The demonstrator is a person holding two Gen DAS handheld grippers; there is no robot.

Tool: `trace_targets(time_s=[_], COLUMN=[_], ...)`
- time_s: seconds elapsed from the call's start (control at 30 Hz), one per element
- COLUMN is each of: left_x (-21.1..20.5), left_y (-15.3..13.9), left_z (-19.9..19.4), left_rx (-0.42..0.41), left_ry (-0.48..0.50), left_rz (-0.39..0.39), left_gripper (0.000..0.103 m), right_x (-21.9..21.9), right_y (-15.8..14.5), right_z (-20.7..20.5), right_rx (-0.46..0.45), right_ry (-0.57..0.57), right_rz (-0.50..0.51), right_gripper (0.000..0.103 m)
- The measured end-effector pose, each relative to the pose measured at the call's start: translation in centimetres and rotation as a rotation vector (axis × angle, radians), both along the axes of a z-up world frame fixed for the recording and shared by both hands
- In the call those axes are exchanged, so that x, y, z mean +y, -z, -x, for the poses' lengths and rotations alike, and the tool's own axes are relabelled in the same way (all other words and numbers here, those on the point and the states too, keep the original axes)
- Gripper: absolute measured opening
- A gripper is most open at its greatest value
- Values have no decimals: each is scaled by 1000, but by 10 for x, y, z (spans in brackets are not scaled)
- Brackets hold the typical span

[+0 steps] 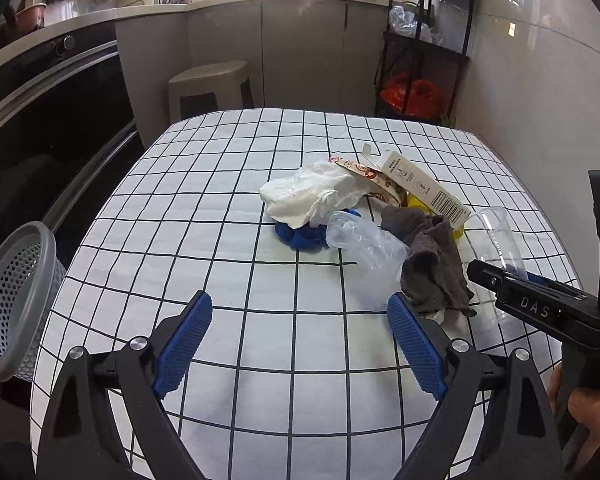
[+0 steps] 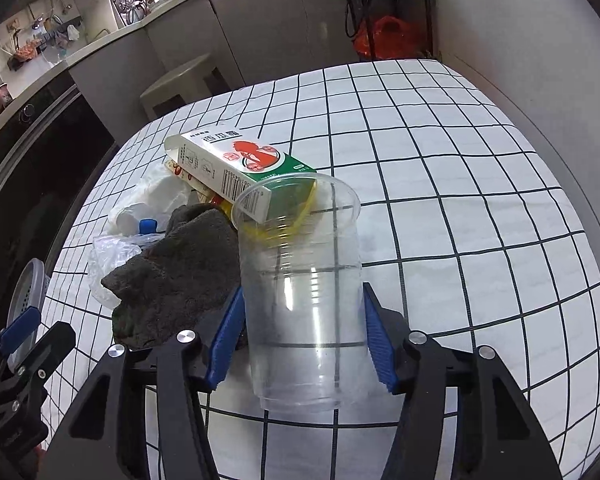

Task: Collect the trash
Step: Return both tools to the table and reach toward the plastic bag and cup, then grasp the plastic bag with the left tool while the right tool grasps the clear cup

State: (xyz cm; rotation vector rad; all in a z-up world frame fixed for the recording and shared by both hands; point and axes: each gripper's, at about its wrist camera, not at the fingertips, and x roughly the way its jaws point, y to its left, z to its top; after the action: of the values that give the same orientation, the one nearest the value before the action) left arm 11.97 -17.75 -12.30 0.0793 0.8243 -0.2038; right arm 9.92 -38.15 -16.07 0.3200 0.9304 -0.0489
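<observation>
A worktop [image 1: 260, 360] covered by a white cloth with a black grid carries a heap of trash near its middle, and the clear plastic cup [image 2: 304, 300] serves here as the landmark. The right gripper [image 2: 304, 332] has its blue pads on either side of the cup's lower wall, the left pad against the wall and the right pad touching or just short of it; whether the pinch is firm cannot be told. The cup stands tilted, its mouth pointing away from the camera. Leaning on the cup's rim is a white and green cardboard carton [image 2: 240, 168], with a yellow item partly visible beneath it through the cup. Just left of the cup lies a crumpled grey cloth [image 2: 176, 276], touching it. Beyond the cloth are a clear plastic bag [image 1: 364, 240], a blue object [image 1: 300, 236] and a wad of white tissue [image 1: 308, 196]. The left gripper [image 1: 300, 340] is spread wide above bare cloth, left of the cup, with nothing between its pads. A grey perforated basket [image 1: 12, 300] stands off the worktop's edge, well apart from the cup.
</observation>
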Motion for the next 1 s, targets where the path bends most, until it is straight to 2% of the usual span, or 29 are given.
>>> trace_targets(time_s=[0.23,0.5,0.6,0.8,0.87,0.93,0.97,1.0], left_x=[-9,-9,-16,-25,-25,-25,-25,-26], left_y=[1,-1,-1,14,18,22,24,25], left_z=[-4,-30,-39,-58,-62,-64,-64,-64], left_rx=[-13,15,11,63,81,105,113,119], left_ry=[-4,-32,-33,-31,-28,-21,-18,-10], left_rz=[-4,44,32,25,36,46,47,48], left_gripper=[88,88,88,88,82,66,62,50], right_x=[-11,-18,-19,-19,-18,-18,-19,-19], right_y=[-11,-17,-19,-22,-23,-23,-23,-23], right_z=[12,23,23,22,21,21,21,21], right_rx=[-38,-62,-71,-84,-87,-87,-87,-86], right_ry=[20,28,26,25,25,25,25,25], right_rz=[-36,-55,-61,-65,-59,-60,-60,-60], right_gripper=[51,51,51,51,51,51,51,51])
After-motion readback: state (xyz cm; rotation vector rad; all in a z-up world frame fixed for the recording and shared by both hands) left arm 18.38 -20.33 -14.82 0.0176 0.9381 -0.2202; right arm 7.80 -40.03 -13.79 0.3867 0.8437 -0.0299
